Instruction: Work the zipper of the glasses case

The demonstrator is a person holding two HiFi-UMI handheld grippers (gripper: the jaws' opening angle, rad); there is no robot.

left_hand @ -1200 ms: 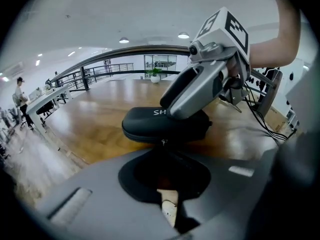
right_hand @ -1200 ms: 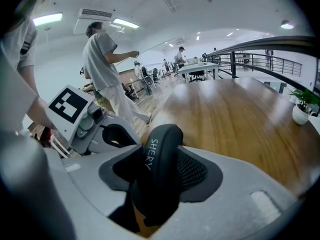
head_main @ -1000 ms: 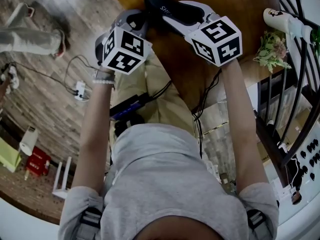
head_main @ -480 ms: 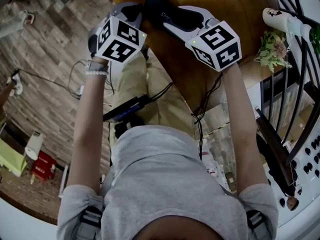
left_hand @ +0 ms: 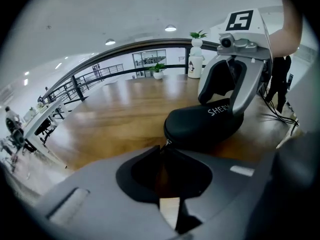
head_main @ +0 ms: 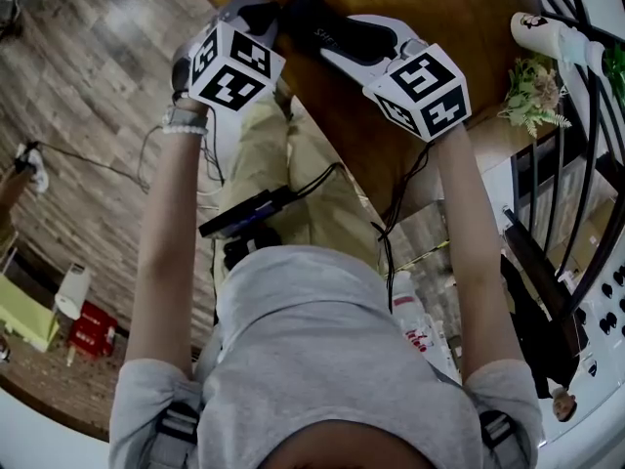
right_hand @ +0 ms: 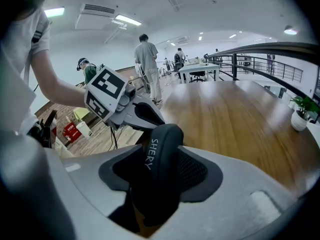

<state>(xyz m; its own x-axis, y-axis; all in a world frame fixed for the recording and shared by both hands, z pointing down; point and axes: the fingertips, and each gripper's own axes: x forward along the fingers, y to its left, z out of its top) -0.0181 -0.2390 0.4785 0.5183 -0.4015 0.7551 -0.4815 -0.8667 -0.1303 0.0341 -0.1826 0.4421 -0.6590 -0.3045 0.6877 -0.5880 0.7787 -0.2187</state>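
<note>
Right gripper: clenched across the glasses case, probably to keep it steady against the pull on the zipper.
Left gripper: jaws have just been opening; a narrow gap shows.
Zipper pull: at the left tips, apparently not pinched.
Case place: over the wooden table, near its edge, between both grippers.

Open-plan office: rows of desks w/ office chairs, ppl standing about, strip ceiling lights & an AC vent overhead. Also a long wooden table, curved black railing & potted plants.
</note>
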